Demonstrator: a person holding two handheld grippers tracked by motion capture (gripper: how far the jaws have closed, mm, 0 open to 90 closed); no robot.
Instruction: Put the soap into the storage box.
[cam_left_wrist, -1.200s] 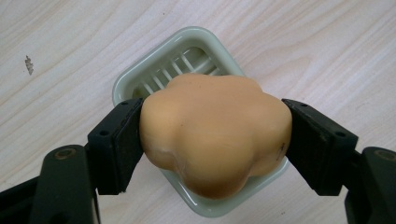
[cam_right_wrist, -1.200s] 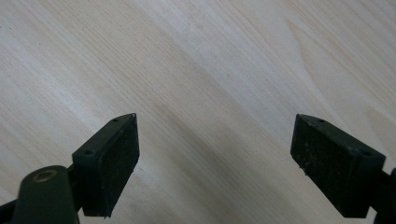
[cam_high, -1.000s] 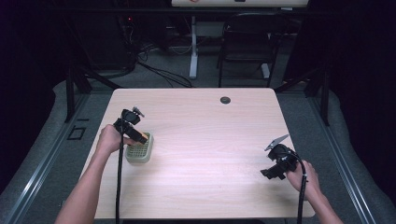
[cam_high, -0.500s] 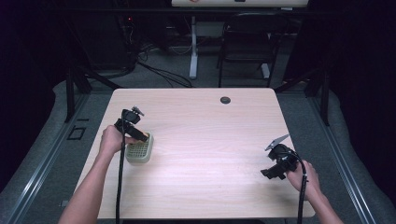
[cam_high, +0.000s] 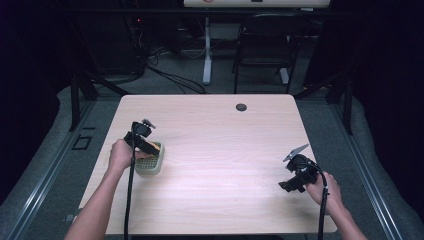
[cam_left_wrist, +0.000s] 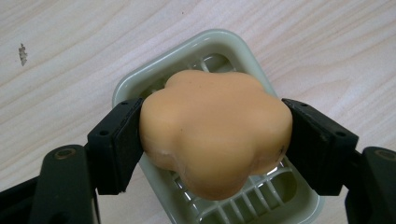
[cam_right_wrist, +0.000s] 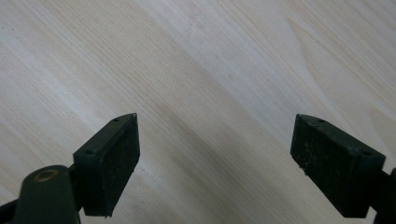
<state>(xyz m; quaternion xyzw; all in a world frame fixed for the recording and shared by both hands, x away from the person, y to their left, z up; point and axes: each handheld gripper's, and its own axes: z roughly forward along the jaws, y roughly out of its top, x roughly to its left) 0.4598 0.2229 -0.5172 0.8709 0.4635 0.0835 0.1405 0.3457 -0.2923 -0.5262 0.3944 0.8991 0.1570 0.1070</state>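
Soap (cam_left_wrist: 215, 133) unmarked, gripped by left tongs (cam_left_wrist: 212, 140), over dish (cam_left_wrist: 224, 46)

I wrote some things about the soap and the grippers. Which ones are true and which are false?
1. The left gripper is squeezing an orange, flower-shaped soap. True.
2. The soap is over a pale green soap dish. True.
3. The right gripper is holding a sponge. False: its jaws are wide apart with nothing between them, just bare wooden table beyond.
4. The soap dish sits at the right side of the table. False: in the high view it is near the left edge, by the left hand.
5. A small dark round spot sits near the table's far edge. True.
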